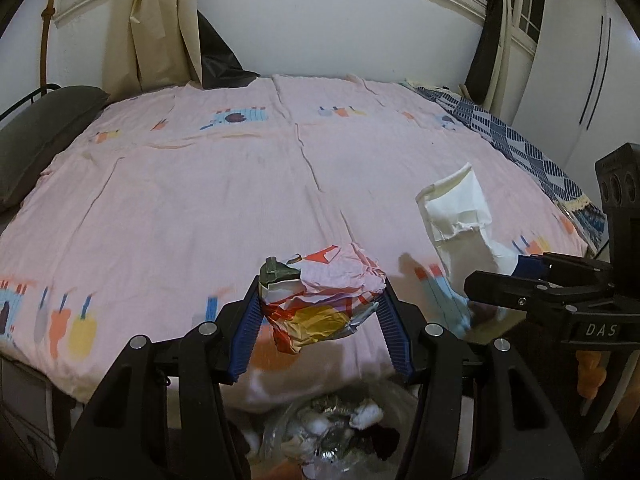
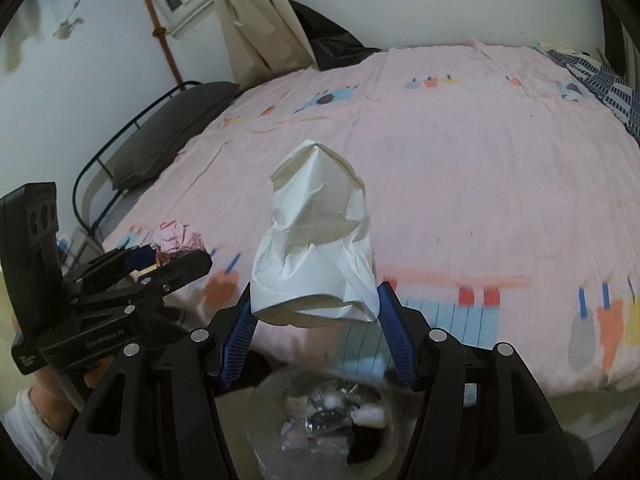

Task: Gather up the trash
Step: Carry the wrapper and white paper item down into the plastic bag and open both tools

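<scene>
Left wrist view: the left tool [image 1: 320, 300] is clenched on a crumpled snack wrapper [image 1: 320, 304], pink, red and yellow with foil edges, held above the bed's [image 1: 200, 200] near edge. It looks light, crinkly and slippery, best pinched across its bulk.

Right wrist view: the right tool [image 2: 316, 304] grips a crushed white paper cup [image 2: 316, 240], likely soft and weightless, over a clear trash bag [image 2: 332, 412] below.

The left gripper [image 1: 320, 300] is angled downward, its blue pads [image 1: 245, 338] pressed against a crumpled wrapper [image 1: 320, 300] lodged between the jaws. The right gripper [image 2: 316, 308] is tilted likewise, a white crumpled paper [image 2: 316, 240] clamped between its jaws.
</scene>
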A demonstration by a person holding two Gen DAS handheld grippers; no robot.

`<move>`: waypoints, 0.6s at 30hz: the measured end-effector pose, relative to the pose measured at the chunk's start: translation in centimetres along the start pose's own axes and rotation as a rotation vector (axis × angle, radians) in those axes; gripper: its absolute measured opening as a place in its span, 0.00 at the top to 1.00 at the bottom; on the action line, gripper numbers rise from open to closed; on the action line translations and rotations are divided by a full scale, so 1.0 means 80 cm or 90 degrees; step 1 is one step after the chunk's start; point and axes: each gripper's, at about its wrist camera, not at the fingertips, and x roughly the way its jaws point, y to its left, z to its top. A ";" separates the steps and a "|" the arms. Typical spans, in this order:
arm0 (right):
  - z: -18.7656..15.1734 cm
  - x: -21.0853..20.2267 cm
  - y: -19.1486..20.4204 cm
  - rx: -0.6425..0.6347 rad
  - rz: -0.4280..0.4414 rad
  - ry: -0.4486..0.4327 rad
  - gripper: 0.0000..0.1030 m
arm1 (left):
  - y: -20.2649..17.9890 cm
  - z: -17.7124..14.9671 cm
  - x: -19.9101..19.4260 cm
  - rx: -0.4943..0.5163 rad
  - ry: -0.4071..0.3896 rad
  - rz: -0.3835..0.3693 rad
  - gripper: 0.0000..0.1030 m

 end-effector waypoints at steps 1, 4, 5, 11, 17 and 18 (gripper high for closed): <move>-0.004 -0.002 0.001 -0.001 0.000 0.001 0.46 | -0.001 -0.004 -0.004 0.000 0.001 0.000 0.46; -0.019 -0.012 0.006 -0.003 -0.001 0.006 0.46 | -0.006 -0.016 -0.015 0.001 0.005 0.002 0.46; -0.023 -0.015 0.007 -0.002 0.000 0.008 0.46 | -0.009 -0.022 -0.018 0.001 0.009 0.002 0.46; -0.054 -0.030 0.013 -0.011 -0.016 0.026 0.46 | -0.020 -0.048 -0.031 0.016 0.036 0.011 0.46; -0.075 -0.033 0.013 -0.015 -0.031 0.050 0.46 | -0.024 -0.077 -0.041 0.015 0.074 0.025 0.46; -0.080 -0.032 0.012 -0.013 -0.034 0.059 0.46 | -0.025 -0.081 -0.041 0.017 0.079 0.025 0.46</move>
